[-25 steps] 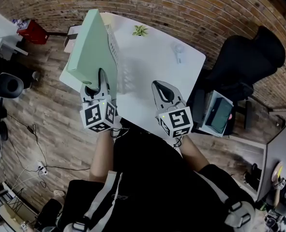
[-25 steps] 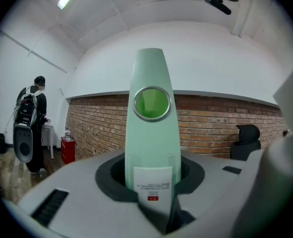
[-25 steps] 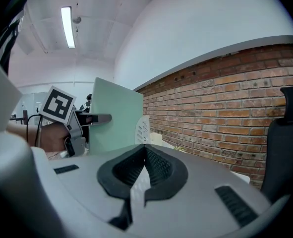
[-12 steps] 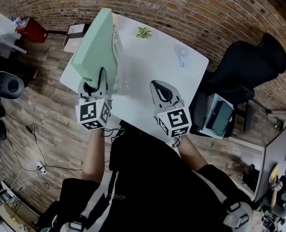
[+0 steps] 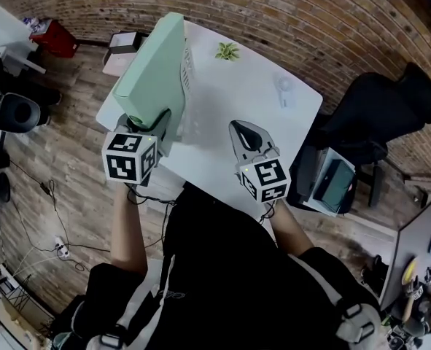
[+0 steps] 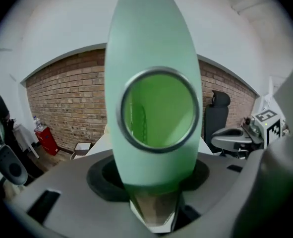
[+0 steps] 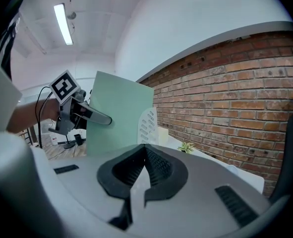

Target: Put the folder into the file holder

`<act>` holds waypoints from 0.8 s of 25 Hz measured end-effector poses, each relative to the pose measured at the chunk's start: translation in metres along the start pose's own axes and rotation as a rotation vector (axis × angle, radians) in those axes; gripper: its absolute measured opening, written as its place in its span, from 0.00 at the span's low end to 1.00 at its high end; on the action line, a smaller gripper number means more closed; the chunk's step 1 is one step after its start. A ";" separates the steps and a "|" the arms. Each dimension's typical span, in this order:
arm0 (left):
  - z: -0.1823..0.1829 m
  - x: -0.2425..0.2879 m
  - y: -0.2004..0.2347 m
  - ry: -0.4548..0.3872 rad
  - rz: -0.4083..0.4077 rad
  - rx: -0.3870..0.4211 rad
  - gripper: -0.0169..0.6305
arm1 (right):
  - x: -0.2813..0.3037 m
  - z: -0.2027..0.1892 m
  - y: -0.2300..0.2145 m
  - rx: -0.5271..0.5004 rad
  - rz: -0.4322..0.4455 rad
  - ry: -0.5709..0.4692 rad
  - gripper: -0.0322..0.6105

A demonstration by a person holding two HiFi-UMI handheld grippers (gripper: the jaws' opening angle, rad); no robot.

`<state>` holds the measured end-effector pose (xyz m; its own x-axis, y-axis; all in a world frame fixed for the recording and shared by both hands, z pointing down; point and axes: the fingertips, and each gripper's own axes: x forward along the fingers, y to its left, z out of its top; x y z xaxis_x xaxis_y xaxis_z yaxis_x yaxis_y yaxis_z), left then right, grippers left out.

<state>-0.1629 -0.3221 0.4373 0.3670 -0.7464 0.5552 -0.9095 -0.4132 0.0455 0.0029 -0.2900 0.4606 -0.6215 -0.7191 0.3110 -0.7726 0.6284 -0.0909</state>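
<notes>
The mint-green folder stands on edge at the left of the white table, close beside the white perforated file holder. My left gripper is at its near lower corner. Its jaws have just been opening, and the folder's ringed spine still sits between them. In the right gripper view the folder stands in front of the file holder, with the left gripper along its face. My right gripper hovers over the table's near edge, shut and empty.
A small green plant and a small white object sit at the table's far side. A black office chair stands to the right, with a grey case below it. A red box is on the floor at far left.
The left gripper has tipped downward and shifted left, so its marker cube now faces differently. The folder has come closer against the file holder. The right gripper has shifted slightly.
</notes>
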 end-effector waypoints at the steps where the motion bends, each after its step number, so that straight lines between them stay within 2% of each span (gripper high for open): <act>1: -0.002 0.001 0.000 0.028 -0.012 0.002 0.35 | 0.001 0.001 -0.001 0.001 -0.002 0.000 0.06; 4: -0.006 0.001 0.003 0.094 -0.043 -0.002 0.35 | 0.004 0.003 -0.004 0.008 -0.005 -0.002 0.06; 7: -0.005 0.001 0.009 0.092 -0.032 -0.024 0.32 | 0.007 0.002 -0.007 0.020 -0.004 0.002 0.06; 11: -0.002 -0.003 0.021 -0.001 0.033 -0.093 0.22 | 0.008 -0.001 -0.008 0.029 -0.001 0.009 0.06; 16: 0.002 -0.009 0.017 -0.144 0.085 -0.122 0.21 | 0.010 -0.002 -0.007 0.030 0.000 0.009 0.06; 20: 0.005 -0.010 0.011 -0.218 0.108 -0.133 0.21 | 0.010 -0.004 -0.010 0.033 -0.001 0.011 0.06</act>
<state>-0.1757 -0.3212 0.4282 0.2871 -0.8828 0.3718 -0.9579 -0.2640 0.1127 0.0051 -0.3020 0.4678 -0.6194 -0.7161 0.3218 -0.7771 0.6175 -0.1218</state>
